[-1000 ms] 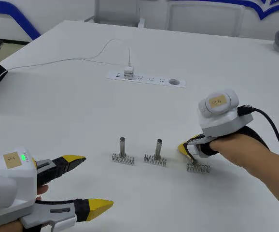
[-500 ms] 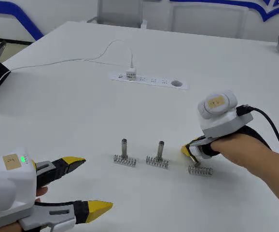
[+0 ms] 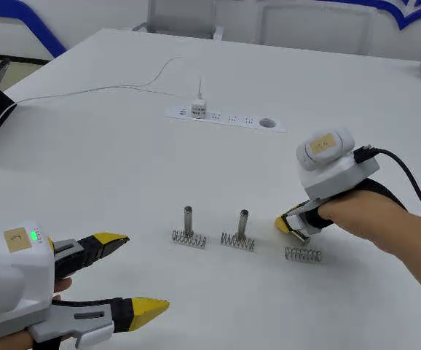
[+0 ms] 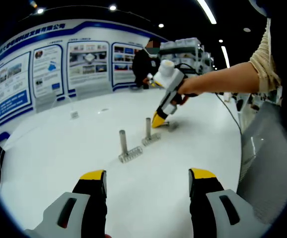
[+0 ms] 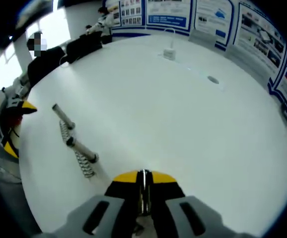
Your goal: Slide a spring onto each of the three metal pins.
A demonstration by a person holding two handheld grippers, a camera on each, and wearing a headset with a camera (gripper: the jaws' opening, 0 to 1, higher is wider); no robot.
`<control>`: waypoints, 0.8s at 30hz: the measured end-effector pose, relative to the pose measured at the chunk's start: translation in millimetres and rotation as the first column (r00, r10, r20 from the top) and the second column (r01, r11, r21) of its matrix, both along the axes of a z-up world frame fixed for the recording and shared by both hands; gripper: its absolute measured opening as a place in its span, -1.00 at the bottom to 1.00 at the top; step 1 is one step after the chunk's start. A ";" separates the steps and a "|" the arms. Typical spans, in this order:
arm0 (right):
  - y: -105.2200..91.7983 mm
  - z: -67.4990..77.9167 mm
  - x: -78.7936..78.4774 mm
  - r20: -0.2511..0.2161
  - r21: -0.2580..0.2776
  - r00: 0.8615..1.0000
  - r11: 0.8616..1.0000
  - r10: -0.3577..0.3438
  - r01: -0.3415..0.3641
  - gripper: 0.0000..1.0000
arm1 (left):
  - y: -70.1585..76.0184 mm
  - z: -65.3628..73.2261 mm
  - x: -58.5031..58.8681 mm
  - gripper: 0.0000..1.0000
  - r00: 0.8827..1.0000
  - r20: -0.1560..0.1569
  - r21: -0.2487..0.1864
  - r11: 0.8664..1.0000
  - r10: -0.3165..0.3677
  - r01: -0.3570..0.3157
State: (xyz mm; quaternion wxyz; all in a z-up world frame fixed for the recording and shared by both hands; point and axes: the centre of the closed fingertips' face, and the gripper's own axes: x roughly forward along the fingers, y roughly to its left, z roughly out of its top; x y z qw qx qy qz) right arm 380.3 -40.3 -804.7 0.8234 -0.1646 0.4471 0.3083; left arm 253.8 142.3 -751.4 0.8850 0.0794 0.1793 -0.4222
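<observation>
Two pins upright | left gripper spread | right gripper view: right gripper pinches third pin

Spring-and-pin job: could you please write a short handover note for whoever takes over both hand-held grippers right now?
Left hand-held gripper: open, holding nothing, low over the table.
Right hand-held gripper: shut on a thin metal rod, apparently the third pin, just above the third spring, which lies flat on the table.
First pin and second pin stand upright. The first spring and second spring lie flat at their feet.
Done: no spring is on a pin yet.
Left: all three springs.
</observation>
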 end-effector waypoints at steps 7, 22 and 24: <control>1.8 0.1 -4.2 -0.029 -0.034 1.000 0.999 0.009 -0.010 -0.81 | 0.5 1.4 1.6 0.35 1.000 0.004 0.000 1.000 0.005 -0.005; -2.1 26.2 -8.1 0.068 0.074 0.997 0.996 -0.046 0.041 -0.83 | 3.4 9.7 2.8 0.34 1.000 0.024 0.005 1.000 0.008 -0.008; -2.3 28.8 -9.3 0.073 0.083 0.996 0.996 -0.049 0.043 -0.82 | 2.2 10.7 2.9 0.34 1.000 0.027 0.005 1.000 0.004 -0.004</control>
